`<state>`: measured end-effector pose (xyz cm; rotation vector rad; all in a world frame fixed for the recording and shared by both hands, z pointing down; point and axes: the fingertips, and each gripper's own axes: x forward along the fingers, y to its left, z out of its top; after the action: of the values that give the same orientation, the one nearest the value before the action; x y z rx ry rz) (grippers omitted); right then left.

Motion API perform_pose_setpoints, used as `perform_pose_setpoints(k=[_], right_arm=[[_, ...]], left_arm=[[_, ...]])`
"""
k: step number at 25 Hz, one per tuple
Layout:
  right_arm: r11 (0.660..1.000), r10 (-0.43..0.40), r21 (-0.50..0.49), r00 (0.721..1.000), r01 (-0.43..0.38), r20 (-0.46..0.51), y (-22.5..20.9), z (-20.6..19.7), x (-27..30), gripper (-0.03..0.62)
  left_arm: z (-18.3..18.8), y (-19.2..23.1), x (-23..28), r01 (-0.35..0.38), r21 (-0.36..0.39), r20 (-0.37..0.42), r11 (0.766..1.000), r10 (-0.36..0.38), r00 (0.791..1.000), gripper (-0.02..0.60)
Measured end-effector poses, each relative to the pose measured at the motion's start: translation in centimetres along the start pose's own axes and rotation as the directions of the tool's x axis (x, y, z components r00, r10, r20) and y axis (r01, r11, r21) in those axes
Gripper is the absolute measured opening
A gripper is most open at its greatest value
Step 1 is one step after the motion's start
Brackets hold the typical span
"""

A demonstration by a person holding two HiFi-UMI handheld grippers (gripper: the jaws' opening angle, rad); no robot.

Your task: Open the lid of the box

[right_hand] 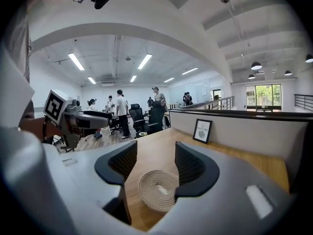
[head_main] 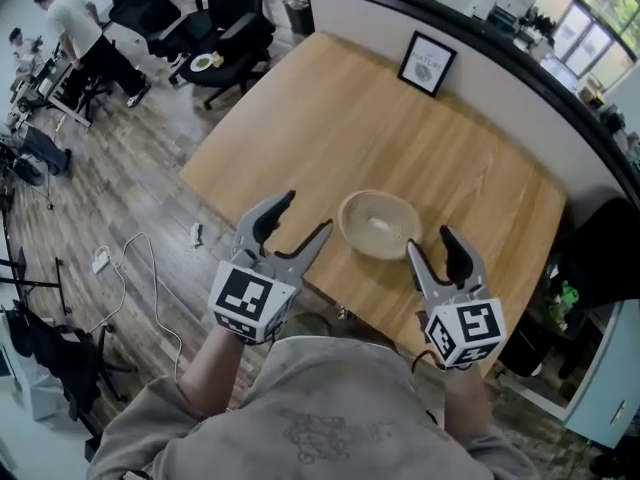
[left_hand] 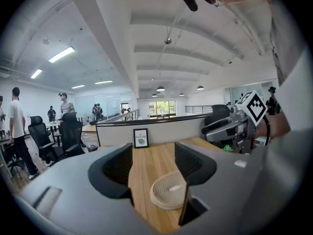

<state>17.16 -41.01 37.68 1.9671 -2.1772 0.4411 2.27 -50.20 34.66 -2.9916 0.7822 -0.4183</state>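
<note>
The head view shows the round woven box [head_main: 380,224] near the tabletop's [head_main: 350,128] front edge, slightly ahead of the two tools and between them. The left tool [head_main: 305,215] hangs at the edge on the box's left and the right tool [head_main: 430,240] just beside the box's right rim; neither touches it. Both have their jaws spread wide with nothing between the pads.

Each tool's own view adds what the head view cannot: the box [left_hand: 168,190] lies low beyond the left tool [left_hand: 154,158], offset toward its right jaw, and shows a coiled top with a pale centre. The right tool [right_hand: 151,163] sees the box [right_hand: 158,190] nearly centred in its gap (and the other tool off to the side).

Past the box the wood is bare up to a framed picture [head_main: 427,63] standing against the partition wall [head_main: 480,43]. Left of the tabletop is floor, with office chairs [head_main: 215,18] and people [head_main: 85,38] well apart.
</note>
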Motion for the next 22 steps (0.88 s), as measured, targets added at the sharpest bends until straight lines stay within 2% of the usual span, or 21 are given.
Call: perform_pose_setpoints(k=[4,8,13,19,22], right_arm=[[1.0,-0.025,0.007,1.0,0.025,0.003,-1.0,0.2,0.3,0.241],[0.998,-0.059,0.005,0.998,0.059,0.015,-1.2,0.8,0.1,0.241],[0.992,-0.122,-0.019,0.992,0.122,0.015,-0.7,1.6,0.3,0.241],[0.984,-0.178,-0.011,0.984,0.178,0.004,1.0,2.0,1.3,0.241],[0.98,-0.201,0.002,0.98,0.201,-0.013,1.6,1.4,1.9,0.241]], left_arm=[[0.2,-0.4,1.5,0.049,0.017,-0.014,0.999,-0.049,0.999,0.272],[1.2,-0.9,2.1,0.108,0.047,0.008,0.993,-0.109,0.994,0.272],[2.2,-0.8,2.2,0.219,0.039,0.052,0.975,-0.221,0.974,0.272],[1.8,1.3,2.2,0.28,0.117,0.026,0.953,-0.284,0.958,0.272],[0.4,2.2,2.5,0.309,0.115,0.003,0.944,-0.311,0.95,0.272]])
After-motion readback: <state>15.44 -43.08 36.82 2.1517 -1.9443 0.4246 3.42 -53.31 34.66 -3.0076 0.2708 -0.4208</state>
